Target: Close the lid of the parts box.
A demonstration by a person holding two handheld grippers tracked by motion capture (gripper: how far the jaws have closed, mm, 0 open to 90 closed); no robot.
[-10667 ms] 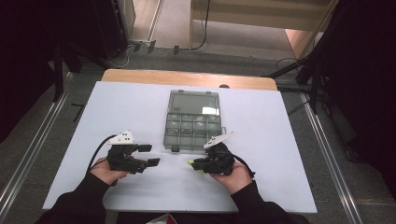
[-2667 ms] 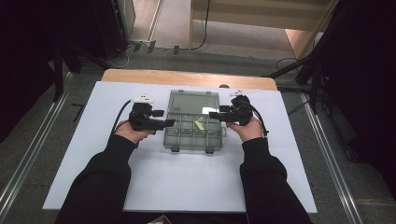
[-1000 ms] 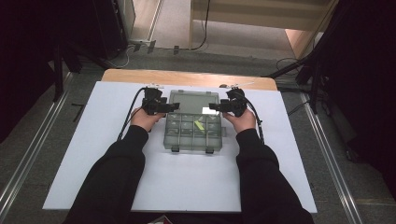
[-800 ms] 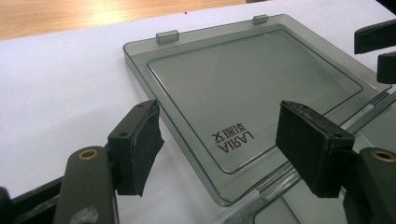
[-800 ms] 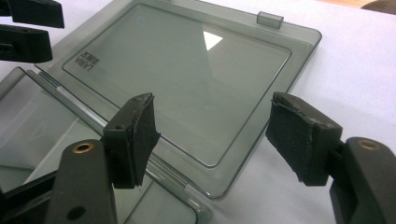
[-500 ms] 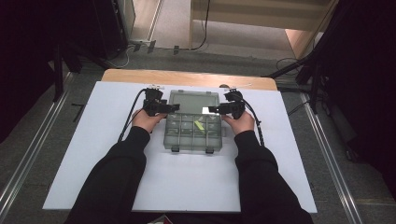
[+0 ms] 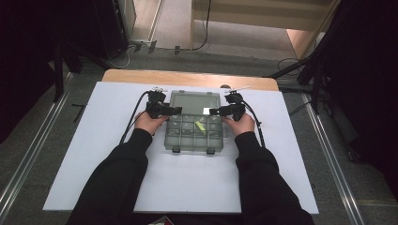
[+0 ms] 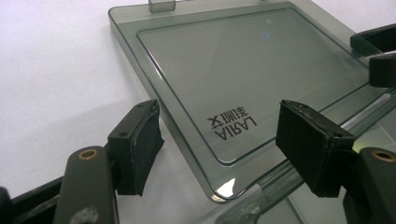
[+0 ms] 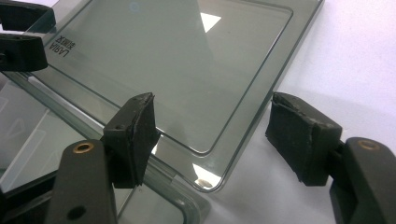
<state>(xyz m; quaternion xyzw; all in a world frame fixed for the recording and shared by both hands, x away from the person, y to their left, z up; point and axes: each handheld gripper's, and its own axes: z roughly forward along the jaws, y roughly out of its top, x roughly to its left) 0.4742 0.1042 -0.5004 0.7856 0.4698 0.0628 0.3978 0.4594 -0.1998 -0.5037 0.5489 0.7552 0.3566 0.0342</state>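
The box's clear lid (image 8: pixel 243 74) bears the printed brand "AIRAJ" with 2 small, unreadable Chinese characters, seen upside down.

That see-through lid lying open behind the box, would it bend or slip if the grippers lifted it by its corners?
The lid looks like thin, hard smoky plastic, so probably stiff with slight flex, and light. Its glossy surface may slip, though both the left gripper and the right gripper have rubbery pads. Joined to the box, it would likely swing rather than lift free.
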